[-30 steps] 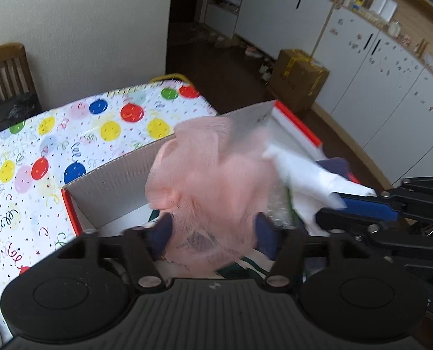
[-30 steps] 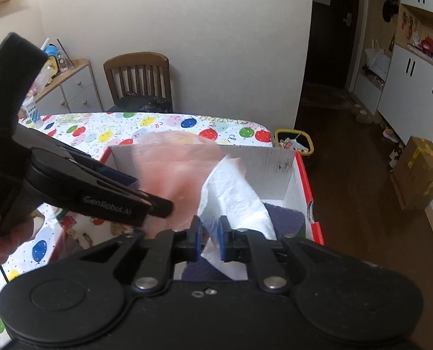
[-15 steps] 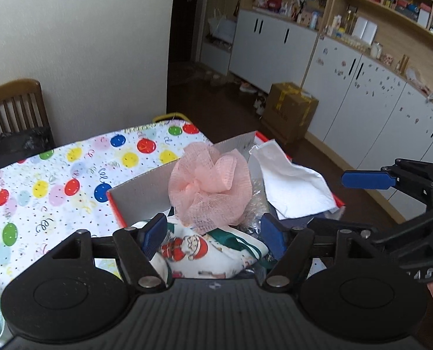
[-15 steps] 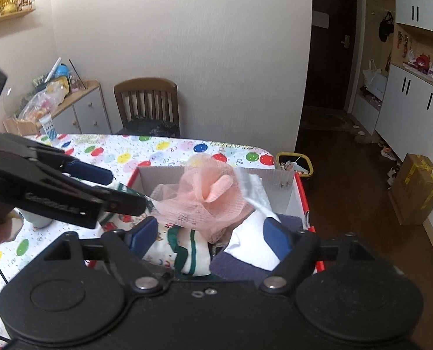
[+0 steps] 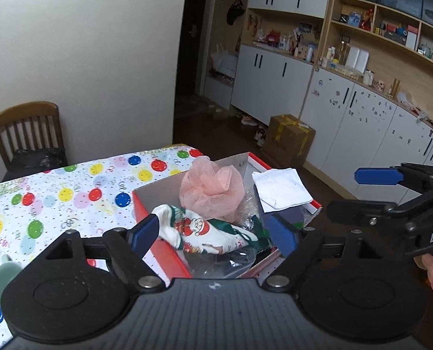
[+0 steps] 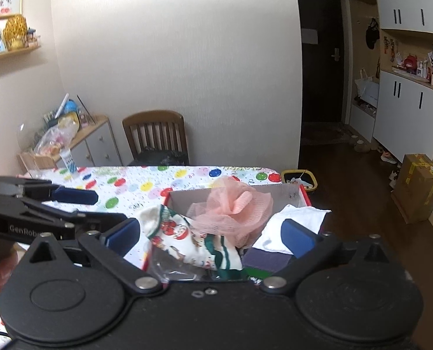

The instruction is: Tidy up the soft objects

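Note:
A red cardboard box (image 5: pixel 165 250) (image 6: pixel 305 197) stands on the table, filled with soft things. On top sits a pink mesh pouf (image 5: pixel 213 188) (image 6: pixel 236 207). A white cloth (image 5: pixel 280 189) (image 6: pixel 292 218) lies at the box's right end over a purple pad (image 6: pixel 266 259). In front of the pouf lies a Santa-print cloth (image 5: pixel 193 230) (image 6: pixel 178 233). My left gripper (image 5: pixel 213 232) (image 6: pixel 99 207) hangs above and short of the box, its jaws opening with nothing between them. My right gripper (image 6: pixel 210 233) (image 5: pixel 362 192) is beside it, jaws also opening wide and empty.
The table wears a balloon-print cloth (image 5: pixel 55 198) (image 6: pixel 146 180). A wooden chair (image 5: pixel 26 134) (image 6: pixel 155 134) stands at its far side. A green mug (image 5: pixel 3 274) sits near the left edge. On the floor are a yellow bin (image 6: pixel 299 178) and a cardboard carton (image 5: pixel 289 140).
The left gripper let go of the pink pouf and the right one let go of the white cloth; both now lie in the box. Both grippers drew back and upward, jaws spreading.

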The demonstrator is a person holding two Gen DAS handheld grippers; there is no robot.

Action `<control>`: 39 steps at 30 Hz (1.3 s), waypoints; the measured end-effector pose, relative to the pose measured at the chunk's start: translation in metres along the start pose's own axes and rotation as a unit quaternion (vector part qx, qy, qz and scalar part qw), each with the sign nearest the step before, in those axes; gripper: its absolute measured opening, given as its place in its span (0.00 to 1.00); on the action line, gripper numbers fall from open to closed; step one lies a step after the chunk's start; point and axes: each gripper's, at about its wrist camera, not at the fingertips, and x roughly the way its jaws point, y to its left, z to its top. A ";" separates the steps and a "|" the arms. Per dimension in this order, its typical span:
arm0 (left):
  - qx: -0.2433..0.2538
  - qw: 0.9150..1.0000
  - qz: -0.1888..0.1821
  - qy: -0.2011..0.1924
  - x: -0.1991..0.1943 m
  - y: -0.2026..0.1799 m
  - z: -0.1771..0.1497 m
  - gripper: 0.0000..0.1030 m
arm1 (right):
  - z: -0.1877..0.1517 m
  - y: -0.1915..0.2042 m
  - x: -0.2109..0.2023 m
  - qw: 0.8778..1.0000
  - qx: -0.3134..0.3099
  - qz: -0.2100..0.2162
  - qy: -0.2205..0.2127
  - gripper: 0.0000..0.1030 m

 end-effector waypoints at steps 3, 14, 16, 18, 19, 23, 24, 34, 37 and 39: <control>-0.003 1.000 0.007 -0.007 -0.012 -0.001 -0.006 0.84 | -0.004 0.006 -0.011 1.000 0.004 0.002 -0.010 0.99; -0.003 0.999 0.015 -0.033 -0.048 -0.005 -0.023 0.99 | -0.019 0.026 -0.031 0.999 0.023 -0.009 -0.041 1.00; -0.003 0.999 0.011 -0.037 -0.053 -0.006 -0.026 0.99 | -0.022 0.026 -0.035 0.998 0.037 -0.008 -0.047 1.00; 0.002 0.999 0.014 -0.042 -0.058 -0.008 -0.029 0.99 | -0.024 0.028 -0.038 0.998 0.042 -0.009 -0.051 1.00; 0.003 0.999 0.014 -0.044 -0.060 -0.008 -0.031 0.99 | -0.025 0.029 -0.040 0.998 0.041 -0.011 -0.053 1.00; -0.012 0.998 0.007 -0.055 -0.069 -0.007 -0.035 0.99 | -0.030 0.035 -0.043 0.998 0.040 -0.015 -0.056 1.00; -0.014 0.998 0.008 -0.058 -0.071 -0.007 -0.036 0.99 | -0.032 0.036 -0.044 0.997 0.041 -0.016 -0.056 1.00; -0.011 0.997 0.011 -0.074 -0.084 -0.009 -0.043 0.99 | -0.041 0.042 -0.052 0.996 0.059 -0.019 -0.058 1.00; -0.008 0.997 0.014 -0.076 -0.084 -0.010 -0.045 0.99 | -0.041 0.044 -0.054 0.996 0.058 -0.018 -0.058 1.00; -0.006 0.997 0.014 -0.077 -0.084 -0.010 -0.045 0.99 | -0.041 0.045 -0.055 0.997 0.055 -0.020 -0.060 1.00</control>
